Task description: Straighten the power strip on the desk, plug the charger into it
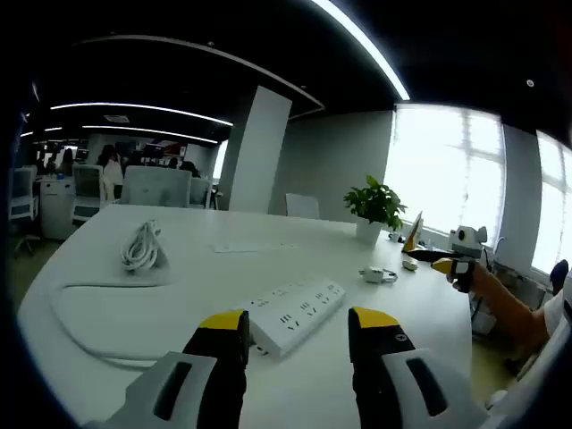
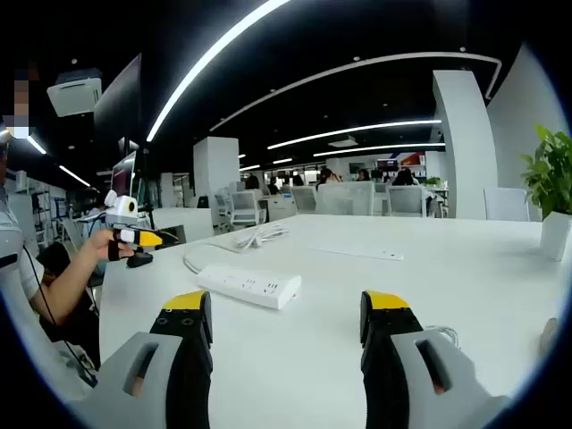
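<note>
Both claws, left claw (image 1: 296, 344) and right claw (image 2: 289, 329), are held spread and empty above the table (image 1: 223, 259), lined up on the power strip (image 1: 295, 315) at lower centre, likely for straightening.

White desk (image 1: 223, 268) carries power strip (image 1: 295, 315), coiled cable (image 1: 143, 248), charger (image 1: 375, 274), potted plant (image 1: 375, 210), paper sheet (image 1: 234, 248)

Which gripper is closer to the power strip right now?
Left. The left gripper hovers just short of the power strip, whose end sits between its open fingers. The right gripper faces the strip from farther back, with bare desk between them.
</note>
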`<action>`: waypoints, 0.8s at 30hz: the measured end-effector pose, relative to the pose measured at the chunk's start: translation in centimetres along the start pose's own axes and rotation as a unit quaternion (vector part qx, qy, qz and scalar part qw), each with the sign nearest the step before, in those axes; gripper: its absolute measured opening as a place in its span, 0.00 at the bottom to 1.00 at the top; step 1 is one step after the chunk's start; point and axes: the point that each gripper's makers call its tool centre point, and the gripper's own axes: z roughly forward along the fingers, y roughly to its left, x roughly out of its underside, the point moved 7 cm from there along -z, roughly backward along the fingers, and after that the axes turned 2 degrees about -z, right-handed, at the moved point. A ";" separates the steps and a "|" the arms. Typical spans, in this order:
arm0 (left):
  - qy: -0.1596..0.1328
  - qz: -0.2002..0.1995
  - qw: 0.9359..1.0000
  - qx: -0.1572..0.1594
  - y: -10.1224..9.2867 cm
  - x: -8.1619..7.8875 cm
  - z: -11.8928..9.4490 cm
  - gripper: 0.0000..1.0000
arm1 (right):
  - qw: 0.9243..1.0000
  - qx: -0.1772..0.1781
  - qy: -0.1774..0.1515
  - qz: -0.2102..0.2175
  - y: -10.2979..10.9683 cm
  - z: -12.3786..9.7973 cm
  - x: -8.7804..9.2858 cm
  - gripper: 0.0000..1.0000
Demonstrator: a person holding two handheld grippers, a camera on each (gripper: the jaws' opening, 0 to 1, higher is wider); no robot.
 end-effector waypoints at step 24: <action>-0.068 0.095 0.993 0.029 -1.1 0.3 0.7 0.06 | 0.999 -0.017 0.025 -0.013 1.3 0.4 1.4 0.65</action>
